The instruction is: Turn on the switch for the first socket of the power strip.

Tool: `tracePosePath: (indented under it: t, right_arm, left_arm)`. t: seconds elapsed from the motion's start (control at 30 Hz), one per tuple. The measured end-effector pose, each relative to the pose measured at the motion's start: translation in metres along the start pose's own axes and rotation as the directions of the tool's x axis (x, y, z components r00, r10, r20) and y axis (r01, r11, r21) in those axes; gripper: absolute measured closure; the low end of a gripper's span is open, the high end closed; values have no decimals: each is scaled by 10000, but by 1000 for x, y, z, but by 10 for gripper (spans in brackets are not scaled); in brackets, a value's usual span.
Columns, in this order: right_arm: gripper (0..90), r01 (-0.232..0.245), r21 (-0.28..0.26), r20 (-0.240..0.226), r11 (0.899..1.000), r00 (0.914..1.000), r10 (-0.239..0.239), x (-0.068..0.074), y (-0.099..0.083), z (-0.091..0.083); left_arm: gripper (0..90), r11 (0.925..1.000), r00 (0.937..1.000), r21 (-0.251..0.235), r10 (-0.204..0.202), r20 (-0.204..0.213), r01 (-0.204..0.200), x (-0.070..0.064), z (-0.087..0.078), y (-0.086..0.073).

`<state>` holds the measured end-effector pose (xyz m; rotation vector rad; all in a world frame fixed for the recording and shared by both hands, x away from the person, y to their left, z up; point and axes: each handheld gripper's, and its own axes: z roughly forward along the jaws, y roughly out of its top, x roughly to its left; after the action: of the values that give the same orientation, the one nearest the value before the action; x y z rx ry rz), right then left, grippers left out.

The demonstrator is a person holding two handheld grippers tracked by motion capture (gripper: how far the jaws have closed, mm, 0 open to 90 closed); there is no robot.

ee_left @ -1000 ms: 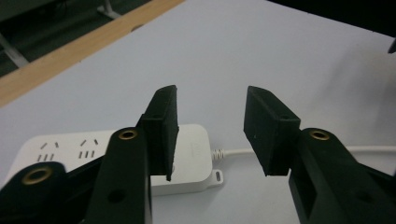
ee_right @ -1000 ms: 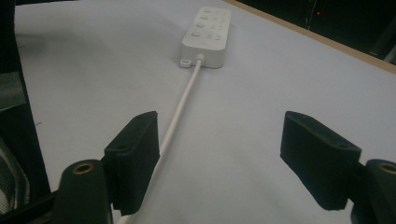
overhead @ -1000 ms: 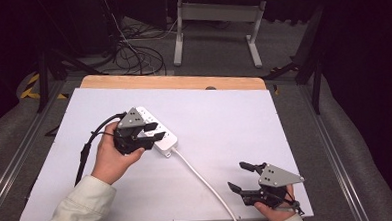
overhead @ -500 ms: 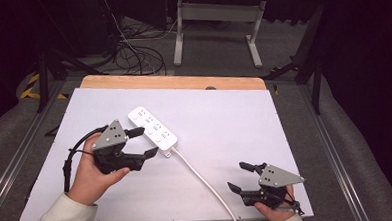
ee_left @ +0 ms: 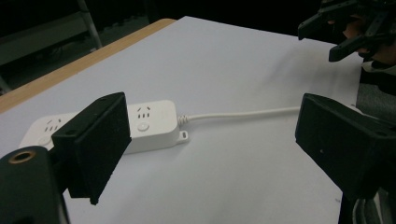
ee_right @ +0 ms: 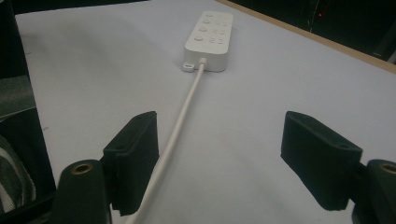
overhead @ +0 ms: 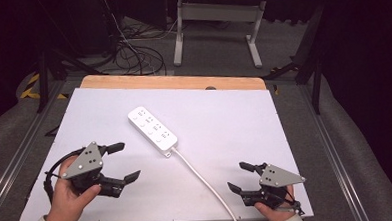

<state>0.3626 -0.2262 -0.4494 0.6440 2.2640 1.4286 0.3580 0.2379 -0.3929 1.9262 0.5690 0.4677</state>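
Left gripper pulled back off the power strip; both grippers now empty.

The white worktop (overhead: pixel 224 119) carries one power strip (overhead: pixel 153 131), lying diagonally near the middle, its white cable (overhead: pixel 202 178) running to the near edge. A second ago the left gripper (overhead: pixel 120 163) sat over the strip; it has since withdrawn to the near left corner, jaws spread wide, holding nothing. The right gripper (overhead: pixel 241 176) has stayed at the near right, jaws apart, just beside the cable. The strip looks released and placed.

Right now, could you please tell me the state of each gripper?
Left gripper: open, holding nothing.
Right gripper: open, holding nothing.
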Motion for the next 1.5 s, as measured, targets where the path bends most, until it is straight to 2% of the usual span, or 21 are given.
tracePosePath:
  t: [0.13, 0.17, 0.27, 0.3, 0.47, 0.5, 0.53, 0.67, 0.7, 0.87, 1.0, 1.13, 1.2, 1.27, 1.37, 1.5]
  right_arm:
    - [282, 80, -11, 14, 10000, 10000, -80, 0, 0, 0]
    - [282, 53, -51, 10, 10000, 10000, -53, 0, 0, 0]
    - [282, 56, -56, 11, 10000, 10000, -56, 0, 0, 0]
    - [282, 55, -57, 3, 10000, 10000, -55, 0, 0, 0]
    - [281, 65, -49, 17, 10000, 10000, -65, 0, 0, -1]
    - [281, 54, -70, 6, 10000, 10000, -54, 0, 0, -1]
    - [282, 50, -50, 18, 10000, 10000, -50, 0, 0, -1]
    - [282, 47, -66, -25, 10000, 10000, -47, -1, 0, -1]
    - [281, 54, -67, -39, 10000, 10000, -55, -1, 0, -1]
    - [280, 43, -74, -40, 10000, 10000, -44, -1, 0, -1]
    - [280, 41, -72, -62, 10000, 10000, -41, -1, 0, 0]
    - [280, 55, -77, -57, 10000, 10000, -56, -1, 0, -1]
    - [280, 49, -81, -81, 10000, 10000, -50, -1, -1, -1]
    - [280, 11, -40, -84, 10000, 10000, -11, -1, -1, 0]
    - [280, 37, -34, -60, 10000, 10000, -37, -1, -1, 0]
    - [280, -2, -28, -75, 10000, 10000, 2, -1, -1, 0]
  left_arm:
    - [107, 9998, 9996, 43, -181, -225, 182, 0, -5, -13]
    - [102, 9998, 9984, 132, -173, -545, 180, 0, -9, -19]
    - [92, 9994, 9969, 276, -207, -762, 229, 0, -12, -26]
    - [82, 9983, 9951, 350, -441, -887, 474, 0, -15, -34]
    - [78, 9938, 9879, 300, -1032, -1160, 1073, 1, -20, -50]
    - [78, 9938, 9879, 300, -1032, -1160, 1073, 1, -20, -50]
    - [78, 9907, 9856, 249, -1306, -1077, 1340, 2, -22, -57]
    - [78, 9908, 9854, 246, -1295, -1107, 1330, 4, -23, -65]
    - [78, 9949, 9888, 383, -883, -1199, 935, 4, -22, -71]
    - [74, 9958, 9919, 662, -555, -1144, 634, 1, -22, -81]
    - [76, 9945, 9904, 640, -757, -1155, 834, 0, -23, -89]
    - [82, 9886, 9860, 325, -1439, -838, 1471, 0, -23, -99]
    - [90, 9891, 9874, 359, -1395, -753, 1425, 1, -23, -102]
    - [91, 9922, 9915, 555, -1073, -742, 1115, 0, -23, -106]
    - [90, 9924, 9951, 893, -791, -597, 843, -2, -23, -112]
    - [86, 9930, 9950, 752, -873, -475, 907, -3, -25, -112]
